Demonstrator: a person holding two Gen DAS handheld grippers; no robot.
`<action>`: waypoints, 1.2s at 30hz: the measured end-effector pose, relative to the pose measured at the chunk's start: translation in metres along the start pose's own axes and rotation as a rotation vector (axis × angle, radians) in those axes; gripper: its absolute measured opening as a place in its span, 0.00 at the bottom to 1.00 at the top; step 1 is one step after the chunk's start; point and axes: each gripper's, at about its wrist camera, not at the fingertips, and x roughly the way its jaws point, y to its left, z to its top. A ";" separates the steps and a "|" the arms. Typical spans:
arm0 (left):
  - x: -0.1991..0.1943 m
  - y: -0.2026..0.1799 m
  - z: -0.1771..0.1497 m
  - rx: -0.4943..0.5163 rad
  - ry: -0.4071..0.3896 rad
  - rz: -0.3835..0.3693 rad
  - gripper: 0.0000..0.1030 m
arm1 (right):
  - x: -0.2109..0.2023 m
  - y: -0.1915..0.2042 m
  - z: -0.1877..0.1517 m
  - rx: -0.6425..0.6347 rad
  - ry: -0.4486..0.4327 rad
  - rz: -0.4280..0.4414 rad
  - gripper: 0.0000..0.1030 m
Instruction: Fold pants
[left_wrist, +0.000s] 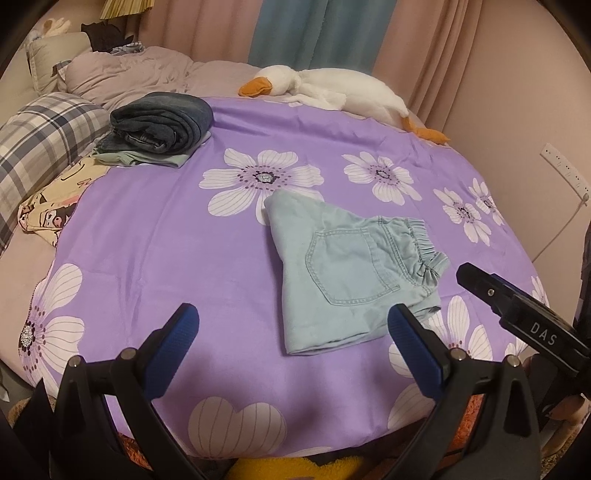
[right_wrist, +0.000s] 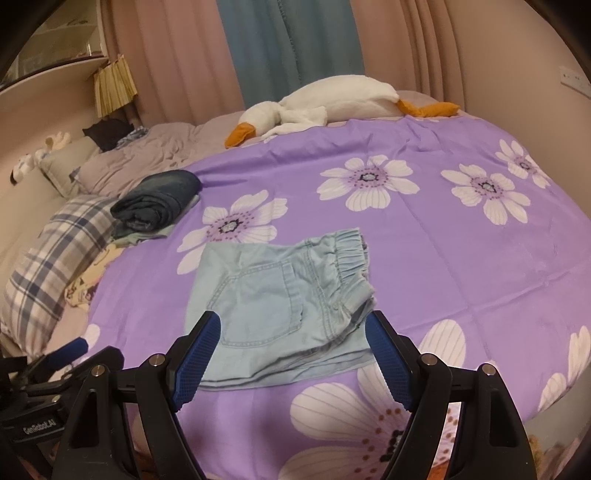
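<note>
Denim, pale blue: the shorts (right_wrist: 280, 306) lie folded flat on the purple flowered sheet (right_wrist: 461, 258), lower centre of the right wrist frame, back pocket up, elastic waistband toward upper right. In the left wrist frame they sit right of centre.

Right gripper (right_wrist: 293, 354): jaws spread wide, blue pads either side of the shorts' near edge as framed; nothing held. Whether the tips touch the cloth cannot be told.

Left gripper (left_wrist: 293, 332): jaws also wide apart, empty. Its right pad overlaps the shorts' lower right corner in the picture; contact uncertain.

Upper left of both frames: a stack of folded clothes (left_wrist: 162, 125), dark rolled jeans on top of lighter green pieces, at the sheet's edge. Just beside it, a plaid pillow (left_wrist: 44, 147) and a yellow cartoon-print cloth (left_wrist: 55, 199).

Top of frame: white plush goose (left_wrist: 332, 88), orange bill and feet, lying along the sheet's far edge. Pink and blue curtains (left_wrist: 295, 33) behind.

No containers in view.
</note>
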 end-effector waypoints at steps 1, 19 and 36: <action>0.000 0.000 0.000 0.001 0.000 0.001 0.99 | 0.000 -0.001 0.000 0.003 0.001 -0.001 0.78; 0.005 -0.003 -0.001 0.016 0.020 0.003 0.99 | 0.007 -0.001 -0.002 0.014 0.026 -0.004 0.78; 0.006 -0.004 -0.002 0.020 0.023 -0.007 0.99 | 0.011 -0.002 -0.005 0.015 0.044 -0.013 0.78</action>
